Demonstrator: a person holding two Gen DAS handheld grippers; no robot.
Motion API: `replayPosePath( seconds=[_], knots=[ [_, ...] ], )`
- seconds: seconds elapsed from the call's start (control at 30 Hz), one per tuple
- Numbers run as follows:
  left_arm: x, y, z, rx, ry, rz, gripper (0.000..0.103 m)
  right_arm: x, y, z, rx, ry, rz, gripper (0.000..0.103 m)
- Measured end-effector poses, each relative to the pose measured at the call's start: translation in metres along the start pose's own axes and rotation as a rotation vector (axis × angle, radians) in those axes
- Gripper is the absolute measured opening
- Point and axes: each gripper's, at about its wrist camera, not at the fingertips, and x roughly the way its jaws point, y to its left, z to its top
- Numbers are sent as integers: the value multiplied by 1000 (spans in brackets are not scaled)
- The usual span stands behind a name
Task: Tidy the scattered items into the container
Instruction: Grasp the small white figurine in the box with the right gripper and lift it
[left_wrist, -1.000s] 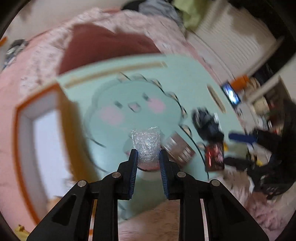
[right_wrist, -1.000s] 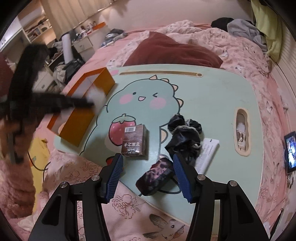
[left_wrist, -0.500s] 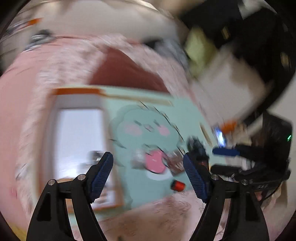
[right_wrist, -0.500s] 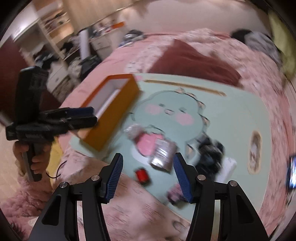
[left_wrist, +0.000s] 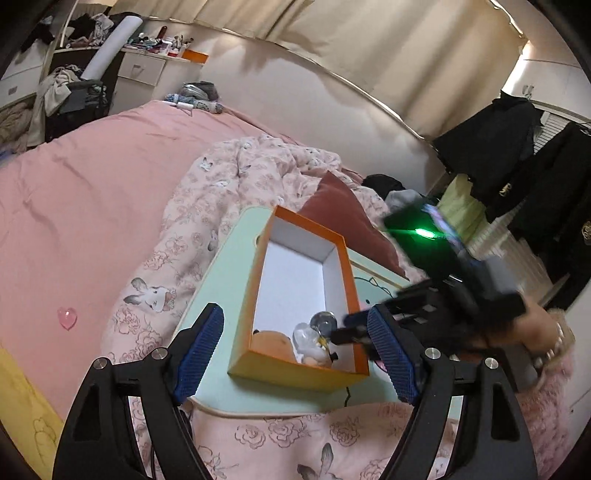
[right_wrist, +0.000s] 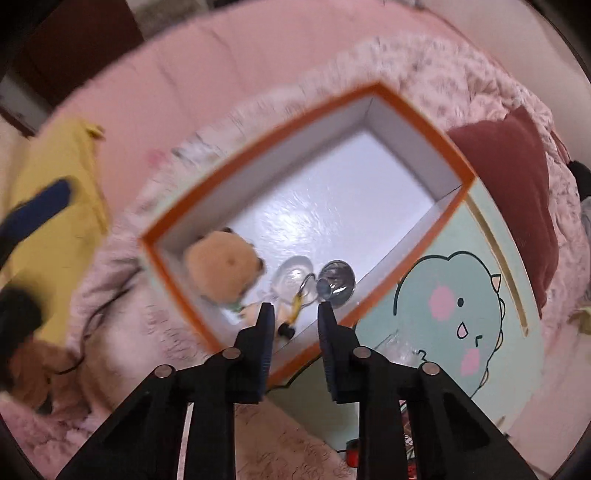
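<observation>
An orange box (left_wrist: 291, 373) with a white inside (right_wrist: 332, 206) stands on the mint-green table (left_wrist: 221, 280). In it lie a tan plush toy (right_wrist: 221, 266), a clear round capsule (right_wrist: 293, 277) and a shiny metal disc (right_wrist: 338, 280). My left gripper (left_wrist: 295, 332) faces the box from its near end, its jaws opening wide with nothing between them. My right gripper (right_wrist: 295, 308) points straight down over the box's near corner. Its jaws are closing, a narrow gap remains, and I see nothing pressed between the pads. In the left wrist view the right gripper's fingers (left_wrist: 351, 332) hang over the box.
A clear crumpled wad (right_wrist: 399, 343) lies on the table (right_wrist: 424, 350) beside the box wall, and a small red thing (right_wrist: 352, 452) sits near the table's front edge. A dark red pillow (right_wrist: 509, 177) and pink bedding (left_wrist: 92, 206) surround the table. A person's hand (left_wrist: 535, 332) holds the right gripper.
My left gripper let go of the clear plastic wad, opened wide and swung left to face the box. My right gripper swept left over the box, tipped downward and narrowed its jaws.
</observation>
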Motion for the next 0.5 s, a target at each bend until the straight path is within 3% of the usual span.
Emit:
replayPosePath(
  seconds=[0.27,0.4,0.5],
  knots=[
    [0,2,-10,-3,9,-22,80,31,1,15,26,100,-44,20],
    [-1,1,-11,-8,-18,1,80,43,0,14,40,109,-6,18],
    [2,3,-11,-17,0,-9,80,45,1,12,39,100,12,8]
  ],
)
